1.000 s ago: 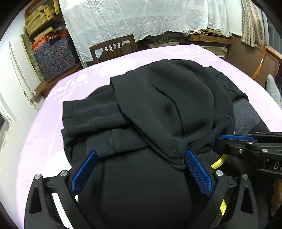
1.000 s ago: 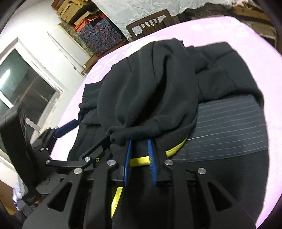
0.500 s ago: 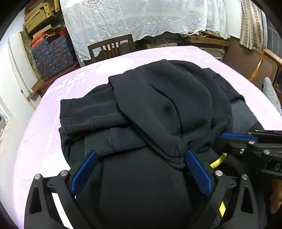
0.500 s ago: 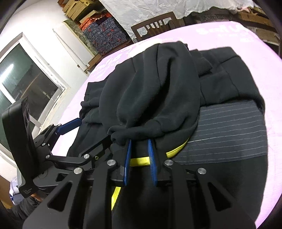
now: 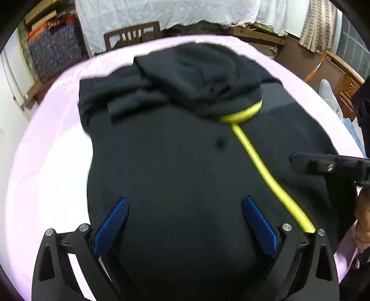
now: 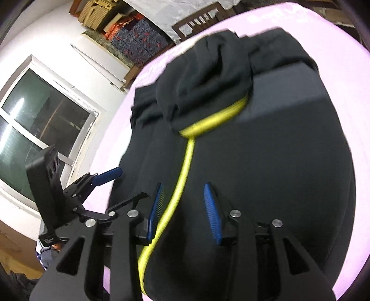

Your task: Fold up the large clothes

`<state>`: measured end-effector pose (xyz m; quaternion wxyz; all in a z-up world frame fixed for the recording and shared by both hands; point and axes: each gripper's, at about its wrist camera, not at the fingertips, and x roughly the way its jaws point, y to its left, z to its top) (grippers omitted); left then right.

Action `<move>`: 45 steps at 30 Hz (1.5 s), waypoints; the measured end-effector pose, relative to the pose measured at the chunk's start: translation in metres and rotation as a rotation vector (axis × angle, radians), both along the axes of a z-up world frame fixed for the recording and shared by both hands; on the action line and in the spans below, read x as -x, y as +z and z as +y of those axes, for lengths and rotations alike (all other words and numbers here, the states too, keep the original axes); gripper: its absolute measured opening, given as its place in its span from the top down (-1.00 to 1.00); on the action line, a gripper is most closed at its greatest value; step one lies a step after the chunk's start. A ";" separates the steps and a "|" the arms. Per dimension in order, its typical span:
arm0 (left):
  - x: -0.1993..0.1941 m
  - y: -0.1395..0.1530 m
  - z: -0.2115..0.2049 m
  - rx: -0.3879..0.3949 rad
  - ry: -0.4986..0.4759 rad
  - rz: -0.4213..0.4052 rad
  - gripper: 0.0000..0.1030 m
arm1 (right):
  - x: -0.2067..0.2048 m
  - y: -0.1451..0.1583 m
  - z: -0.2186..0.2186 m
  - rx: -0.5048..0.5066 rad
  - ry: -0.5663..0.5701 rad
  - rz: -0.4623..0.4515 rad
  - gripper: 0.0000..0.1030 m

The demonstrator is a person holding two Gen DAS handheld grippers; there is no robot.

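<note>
On the pale pink surface (image 5: 46,148) lay one large black garment (image 5: 175,166), a thick, matte, fleecy piece spread broad and smooth near the cameras. Its hood (image 5: 203,78) and sleeves sat bunched in soft rounded folds at the far end. One bright yellow zipper line (image 5: 261,166) ran down its front, curving under the hood's edge. The left hand-held gripper (image 5: 185,222) hovered over the flat cloth, its two blue, cross-hatched pads (image 5: 111,227) spread wide, holding nothing. The right hand-held gripper (image 6: 185,208) was likewise parted, empty, its two ribbed blue pads straddling the zipper. Behind stood one wooden chair (image 5: 131,37) and a white lace cloth (image 5: 161,11).
</note>
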<state>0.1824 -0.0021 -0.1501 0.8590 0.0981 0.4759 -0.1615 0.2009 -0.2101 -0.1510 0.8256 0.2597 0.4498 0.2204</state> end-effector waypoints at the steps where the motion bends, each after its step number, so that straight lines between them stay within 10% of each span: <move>1: 0.003 0.001 0.003 0.009 0.009 -0.007 -0.93 | 0.004 -0.002 -0.004 -0.019 -0.006 0.008 0.31; 12: 0.038 0.029 0.060 0.069 0.136 -0.071 -0.93 | 0.072 0.012 -0.073 -0.035 -0.176 -0.088 0.20; 19: 0.031 0.029 0.115 0.272 0.208 0.039 -0.93 | 0.075 0.005 -0.118 -0.024 -0.294 -0.058 0.10; 32: 0.014 0.013 0.108 0.404 0.126 0.162 -0.88 | 0.055 -0.008 -0.101 0.004 -0.222 -0.010 0.06; 45: 0.100 0.008 0.089 0.517 -0.025 0.213 -0.87 | 0.117 -0.005 -0.091 -0.037 -0.138 -0.028 0.01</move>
